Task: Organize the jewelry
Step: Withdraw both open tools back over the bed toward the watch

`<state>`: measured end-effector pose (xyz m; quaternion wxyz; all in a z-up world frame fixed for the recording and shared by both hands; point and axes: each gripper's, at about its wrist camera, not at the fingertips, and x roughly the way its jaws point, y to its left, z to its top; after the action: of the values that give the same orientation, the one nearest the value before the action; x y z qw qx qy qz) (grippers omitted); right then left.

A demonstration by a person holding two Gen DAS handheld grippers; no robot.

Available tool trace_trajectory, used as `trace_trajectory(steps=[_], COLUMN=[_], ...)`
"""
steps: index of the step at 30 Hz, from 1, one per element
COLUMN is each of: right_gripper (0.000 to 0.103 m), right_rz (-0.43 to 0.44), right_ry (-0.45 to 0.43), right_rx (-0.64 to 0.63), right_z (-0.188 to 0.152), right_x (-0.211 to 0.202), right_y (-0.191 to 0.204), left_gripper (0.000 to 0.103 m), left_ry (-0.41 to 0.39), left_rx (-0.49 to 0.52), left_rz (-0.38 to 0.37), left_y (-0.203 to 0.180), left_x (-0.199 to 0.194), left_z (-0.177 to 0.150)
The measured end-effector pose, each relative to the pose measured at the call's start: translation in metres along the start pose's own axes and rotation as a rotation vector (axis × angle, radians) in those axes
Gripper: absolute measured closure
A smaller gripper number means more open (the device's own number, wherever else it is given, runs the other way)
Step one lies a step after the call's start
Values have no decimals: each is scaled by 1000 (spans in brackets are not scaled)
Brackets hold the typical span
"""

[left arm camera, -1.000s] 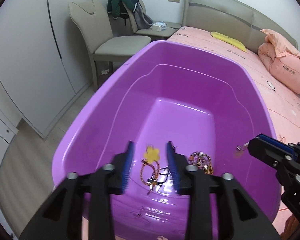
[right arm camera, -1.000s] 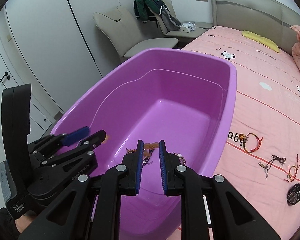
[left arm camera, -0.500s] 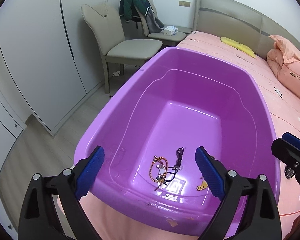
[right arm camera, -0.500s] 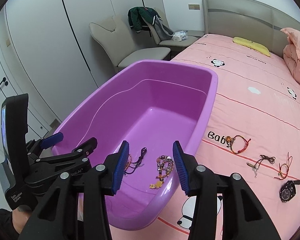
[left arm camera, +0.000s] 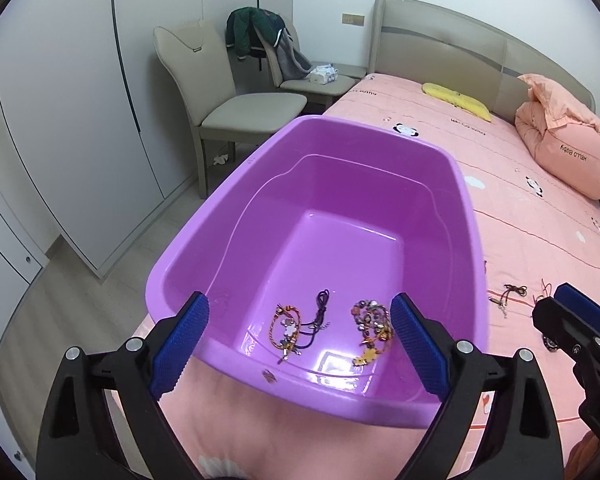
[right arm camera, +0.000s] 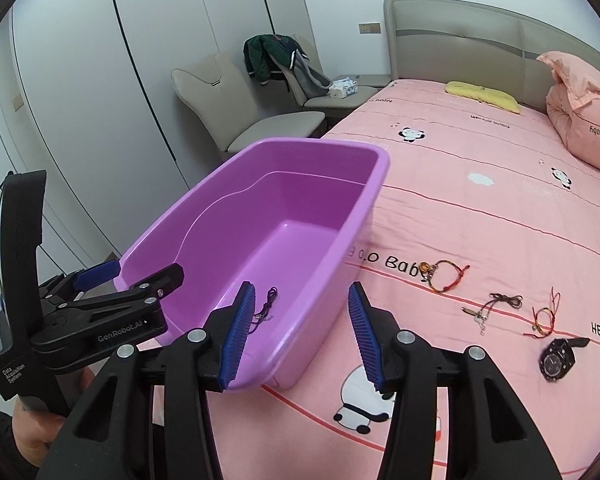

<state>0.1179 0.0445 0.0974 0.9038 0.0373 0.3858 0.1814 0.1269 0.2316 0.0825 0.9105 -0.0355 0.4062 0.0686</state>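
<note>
Both sets of fingers carry ribbed blue pads on black plastic arms. Left gripper [left arm camera: 298,340] is spread wide w/ nothing between the pads, tilted down over the near end of the tub [left arm camera: 478,280]. Right gripper [right arm camera: 302,330] is still opening, jaws roughly half apart, nothing pinched; it angles down over the tub's near corner and the bed sheet [right arm camera: 480,216].

Tub: glossy purple plastic, rounded rectangle, smooth walls. Inside on the floor, near end: braided orange bracelet [left arm camera: 286,326], dark cord necklace [left arm camera: 320,312], beaded bracelet [left arm camera: 370,320] w/ a yellow charm.

On the pink quilted sheet, right of the tub: red-orange cord bracelet [right arm camera: 446,276], dark cord necklace w/ pendant [right arm camera: 496,306], thin red-yellow bracelet [right arm camera: 546,314], black wristwatch [right arm camera: 558,360].
</note>
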Motion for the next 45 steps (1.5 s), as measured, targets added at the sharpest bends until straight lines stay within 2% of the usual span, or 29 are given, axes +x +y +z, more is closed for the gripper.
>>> trace_trajectory(steps=[11,21,29,35,40,45], right_gripper=[53,52,48,47,47,45], right_rz=[-36,-154,-221,-247,-259,-292], right_ry=[-28,-48,-56,-78,-77,-33], right_rx=[89,183,230,256,287,325], right_z=[-31,-60,-50,-33,-31,-48], right_x=[-62,-116,-159,-160,-136,-100], right_y=[-52,-121,-176,-212,-243,-275], left_gripper=[12,12,10,9,9,9], left_ry=[66,70,58,88,106,144], left_rx=[42,122,166,180,206,212], left_rz=[-74,-159,-220,-229,-224,-222], left_y=[-59,-121,-168,-194,-217,-242], left_x=[-34,-68,-82,-60,-27,17], left_z=[-26,-34,-20,-7,-3,-5])
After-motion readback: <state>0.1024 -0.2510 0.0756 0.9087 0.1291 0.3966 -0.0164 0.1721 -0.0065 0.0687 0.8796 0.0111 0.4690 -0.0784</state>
